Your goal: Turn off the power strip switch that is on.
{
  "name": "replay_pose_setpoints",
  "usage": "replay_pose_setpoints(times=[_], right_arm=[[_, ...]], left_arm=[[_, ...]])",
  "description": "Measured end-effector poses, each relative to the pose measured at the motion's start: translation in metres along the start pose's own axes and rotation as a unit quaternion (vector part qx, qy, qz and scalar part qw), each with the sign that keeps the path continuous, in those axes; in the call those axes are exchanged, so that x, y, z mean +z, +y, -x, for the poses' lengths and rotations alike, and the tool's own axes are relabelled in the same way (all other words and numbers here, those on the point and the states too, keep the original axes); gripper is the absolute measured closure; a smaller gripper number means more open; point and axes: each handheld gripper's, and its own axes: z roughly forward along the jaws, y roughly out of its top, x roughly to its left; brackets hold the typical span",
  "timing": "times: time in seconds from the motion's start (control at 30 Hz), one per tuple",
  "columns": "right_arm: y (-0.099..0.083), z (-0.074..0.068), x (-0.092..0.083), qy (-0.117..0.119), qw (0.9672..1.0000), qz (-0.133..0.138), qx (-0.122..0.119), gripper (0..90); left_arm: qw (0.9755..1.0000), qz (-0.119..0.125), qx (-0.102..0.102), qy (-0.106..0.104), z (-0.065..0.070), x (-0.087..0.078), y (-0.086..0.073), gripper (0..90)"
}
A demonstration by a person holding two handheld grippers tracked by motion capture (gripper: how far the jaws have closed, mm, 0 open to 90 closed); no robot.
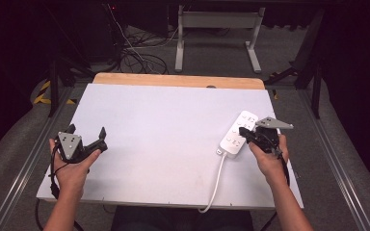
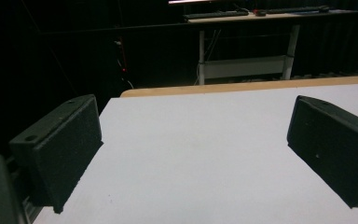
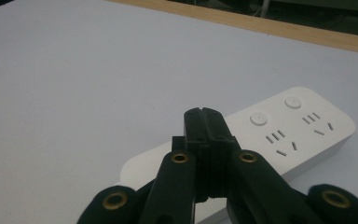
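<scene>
A white power strip [image 1: 237,134] lies at an angle on the right part of the white table [image 1: 164,125], its white cord [image 1: 217,180] running off the front edge. My right gripper [image 1: 244,131] is shut with nothing between its jaws and hovers just over the strip's middle. In the right gripper view the closed jaws [image 3: 204,122] point at the power strip [image 3: 303,126], whose round buttons and socket slots show beyond them. My left gripper [image 1: 87,134] is held at the table's left edge, open and empty. Its two black pads [image 2: 67,144] stand wide apart over bare table.
A wooden strip [image 1: 178,80] borders the table's far edge. Beyond it on the floor stand a white desk frame [image 1: 217,33] and a tangle of cables [image 1: 135,55]. Metal rails run along both sides of the table.
</scene>
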Motion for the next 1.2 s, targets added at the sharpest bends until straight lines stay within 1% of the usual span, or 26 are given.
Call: replay_pose_setpoints(times=[0.1, 0.13, 0.27, 0.4, 0.47, 0.57, 0.67, 0.83, 0.9, 1.2], right_arm=[[-0.002, 0.000, 0.004, -0.001, 1.0000, -0.009, -0.002, 90.0], [-0.003, -0.001, 0.006, -0.002, 0.9998, -0.017, -0.004, 90.0], [-0.004, -0.002, 0.010, 0.000, 0.9996, -0.028, -0.007, 90.0], [-0.006, 0.000, 0.017, 0.000, 0.9990, -0.045, -0.003, 90.0], [-0.007, 0.000, 0.019, 0.001, 0.9988, -0.049, -0.004, 90.0], [-0.009, -0.002, 0.022, 0.001, 0.9983, -0.057, -0.008, 90.0], [-0.011, -0.004, 0.029, -0.001, 0.9976, -0.067, -0.016, 90.0], [-0.010, -0.005, 0.036, -0.001, 0.9977, -0.066, -0.016, 90.0], [-0.009, -0.006, 0.040, 0.000, 0.9975, -0.068, -0.021, 90.0], [-0.010, -0.007, 0.041, 0.004, 0.9976, -0.066, -0.021, 90.0]], left_arm=[[1.0000, -0.001, -0.001, -0.001, 0.000, 0.000, 0.000, 3.5], [1.0000, -0.002, 0.001, -0.001, 0.000, 0.001, 0.000, 3.5], [1.0000, -0.003, 0.002, -0.002, 0.000, 0.001, 0.000, 3.5], [1.0000, -0.005, 0.003, -0.002, 0.001, 0.000, 0.000, 3.6], [1.0000, -0.006, 0.002, -0.003, 0.000, 0.000, -0.001, 3.7], [1.0000, -0.007, 0.000, -0.003, 0.001, 0.001, -0.001, 3.7], [1.0000, -0.008, 0.003, -0.005, 0.001, 0.002, -0.001, 3.8], [0.9999, -0.009, 0.004, -0.007, 0.002, 0.001, -0.001, 3.9], [0.9999, -0.010, 0.005, -0.006, 0.002, 0.001, -0.001, 3.9], [0.9999, -0.011, 0.003, -0.008, 0.003, 0.002, -0.002, 4.1]])
